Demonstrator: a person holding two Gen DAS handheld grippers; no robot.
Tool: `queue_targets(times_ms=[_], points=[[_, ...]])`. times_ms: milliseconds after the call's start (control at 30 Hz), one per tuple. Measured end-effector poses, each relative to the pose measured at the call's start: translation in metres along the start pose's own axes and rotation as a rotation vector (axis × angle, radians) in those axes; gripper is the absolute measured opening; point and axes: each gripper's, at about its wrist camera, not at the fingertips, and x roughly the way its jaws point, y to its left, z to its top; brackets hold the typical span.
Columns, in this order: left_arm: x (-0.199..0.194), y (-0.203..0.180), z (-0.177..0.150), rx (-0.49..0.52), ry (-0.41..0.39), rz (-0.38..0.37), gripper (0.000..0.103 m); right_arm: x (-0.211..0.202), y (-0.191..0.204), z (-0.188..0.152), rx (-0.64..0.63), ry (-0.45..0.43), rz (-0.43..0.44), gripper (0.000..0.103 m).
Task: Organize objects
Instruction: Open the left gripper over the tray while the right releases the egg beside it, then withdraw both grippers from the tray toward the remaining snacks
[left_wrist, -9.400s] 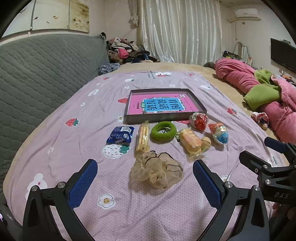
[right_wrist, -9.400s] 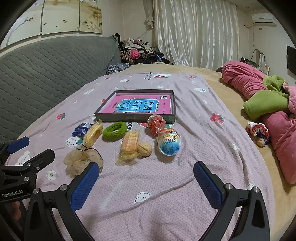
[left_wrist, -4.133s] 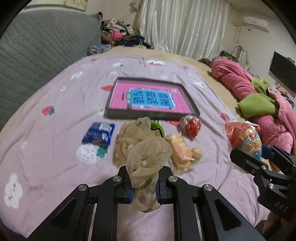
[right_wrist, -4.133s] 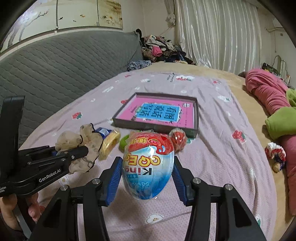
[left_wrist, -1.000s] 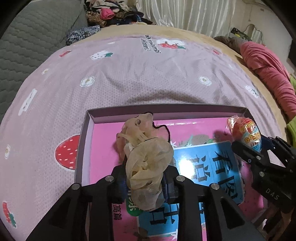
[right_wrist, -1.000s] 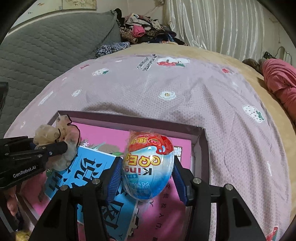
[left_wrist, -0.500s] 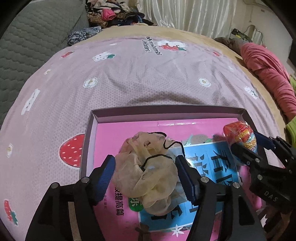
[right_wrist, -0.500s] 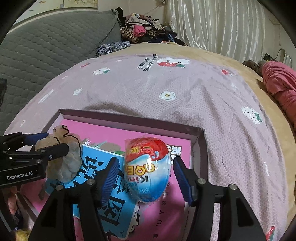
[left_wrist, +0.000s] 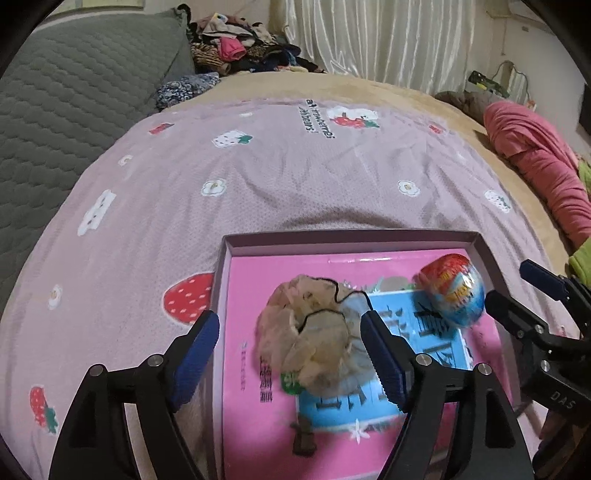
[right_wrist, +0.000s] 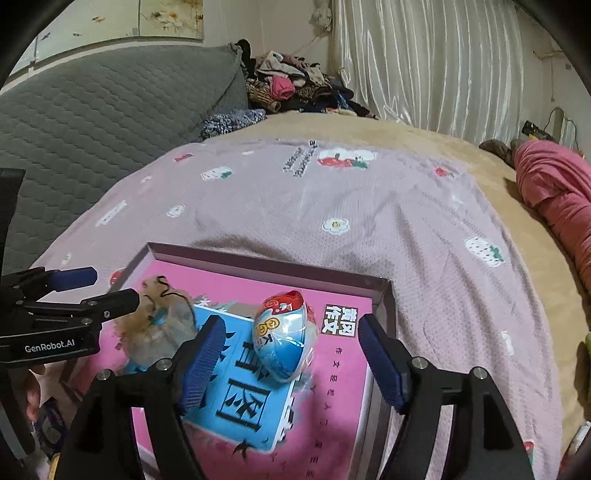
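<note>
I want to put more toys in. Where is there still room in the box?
The box has bare pink floor along its far wall, behind the scrunchie and the egg toy, and down its left side. The middle, between those two, is crowded.

Left wrist view: close above the near left part of the tray, tilted steeply down, facing the curtain beyond it. Right wrist view: close above the tray's near right part, same heading, slightly less steep. Shared: tray, bed beyond it, headboard left of tray.
</note>
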Motion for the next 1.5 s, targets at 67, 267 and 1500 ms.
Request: queue_targets(times_ms=[67,267,1500], points=[[-0.010,0.000,-0.005,0.002,-0.005,0.000,0.081,-0.012,0.003,-0.003,-0.001,-0.004,0.003,0.080],[-0.049,0.002,-0.029,0.015,-0.033,-0.006,0.083,-0.058,0.006,-0.015,0.026,-0.038,-0.014,0.088],[-0.233,0.020,-0.133,0.054,-0.113,0.013,0.085,-0.254,0.097,-0.074,-0.091,-0.080,-0.085,0.090]])
